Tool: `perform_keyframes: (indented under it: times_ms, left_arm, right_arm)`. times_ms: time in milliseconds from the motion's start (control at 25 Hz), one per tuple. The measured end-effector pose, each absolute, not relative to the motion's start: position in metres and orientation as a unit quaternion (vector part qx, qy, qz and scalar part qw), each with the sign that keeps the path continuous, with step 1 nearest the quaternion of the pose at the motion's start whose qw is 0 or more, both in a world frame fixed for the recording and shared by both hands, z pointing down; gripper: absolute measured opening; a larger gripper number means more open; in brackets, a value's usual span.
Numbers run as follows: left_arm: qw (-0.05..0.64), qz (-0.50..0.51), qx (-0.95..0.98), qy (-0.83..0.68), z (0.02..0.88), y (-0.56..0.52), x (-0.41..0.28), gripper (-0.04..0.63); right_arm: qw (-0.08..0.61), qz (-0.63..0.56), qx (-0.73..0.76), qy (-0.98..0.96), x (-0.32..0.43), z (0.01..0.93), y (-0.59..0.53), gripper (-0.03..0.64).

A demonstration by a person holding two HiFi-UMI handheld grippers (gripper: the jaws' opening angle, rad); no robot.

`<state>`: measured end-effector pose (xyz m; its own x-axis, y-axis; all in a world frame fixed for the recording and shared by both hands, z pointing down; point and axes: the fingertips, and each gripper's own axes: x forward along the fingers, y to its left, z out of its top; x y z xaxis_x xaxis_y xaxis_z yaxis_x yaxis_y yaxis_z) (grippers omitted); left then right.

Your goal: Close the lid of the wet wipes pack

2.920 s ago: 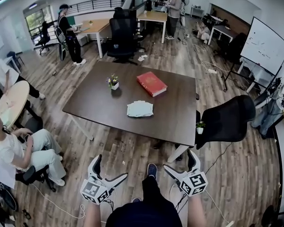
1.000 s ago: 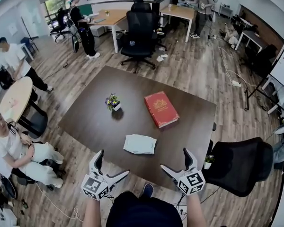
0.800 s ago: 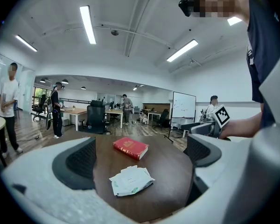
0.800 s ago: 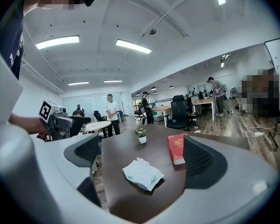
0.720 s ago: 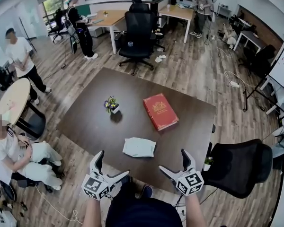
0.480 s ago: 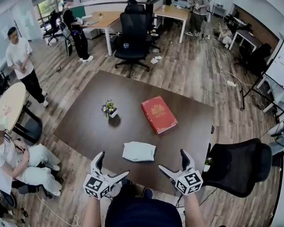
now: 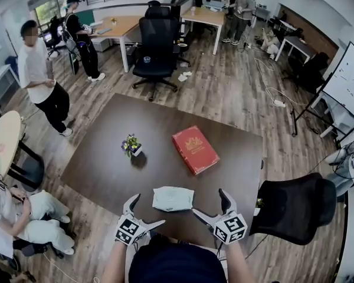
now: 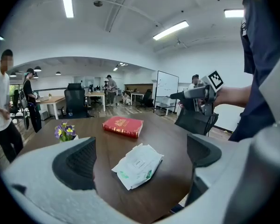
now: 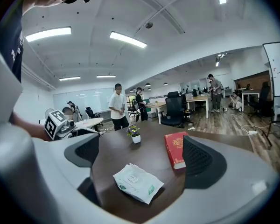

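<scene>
Both sides stand ready: my left gripper [image 7: 147,210], jaws spread and empty, hangs just left of the wet wipes pack [image 7: 173,198], lying crosswise near the table [image 7: 106,158] edge; my right gripper [image 7: 209,202], likewise spread empty, looks slightly nearer.

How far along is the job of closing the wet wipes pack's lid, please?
Done: nothing yet; the wet wipes pack lies untouched on the table by its near edge. In hand: the left gripper and right gripper, both open and empty, hover just short of it. Left: reaching the pack and pressing its lid shut.
</scene>
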<state>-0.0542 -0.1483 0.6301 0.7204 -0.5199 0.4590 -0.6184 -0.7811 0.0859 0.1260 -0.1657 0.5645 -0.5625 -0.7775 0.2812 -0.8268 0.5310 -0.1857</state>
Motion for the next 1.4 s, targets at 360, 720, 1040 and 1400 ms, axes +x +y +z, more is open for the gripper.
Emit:
perform_keyframes:
  times_ms: [360, 720, 1040, 1400]
  left_arm:
    - [0.154, 0.23, 0.912, -0.303, 0.676, -0.186, -0.047, 0.588]
    - [0.165, 0.282, 0.895, -0.303, 0.737, -0.207, -0.046, 0.581]
    - [0.149, 0.365, 0.887, -0.24, 0.794, -0.199, -0.035, 0.541]
    - [0.154, 0.397, 0.879, -0.214, 0.83, -0.201, -0.028, 0.426]
  right_arm:
    - [0.098, 0.16, 0.454, -0.871, 0.105, 0.571, -0.184, 0.569]
    - [0.11, 0.169, 0.447, -0.872, 0.093, 0.582, -0.191, 0.565]
    - [0.115, 0.179, 0.445, -0.87, 0.086, 0.589, -0.195, 0.554]
    - [0.12, 0.189, 0.447, -0.866, 0.08, 0.596, -0.202, 0.543]
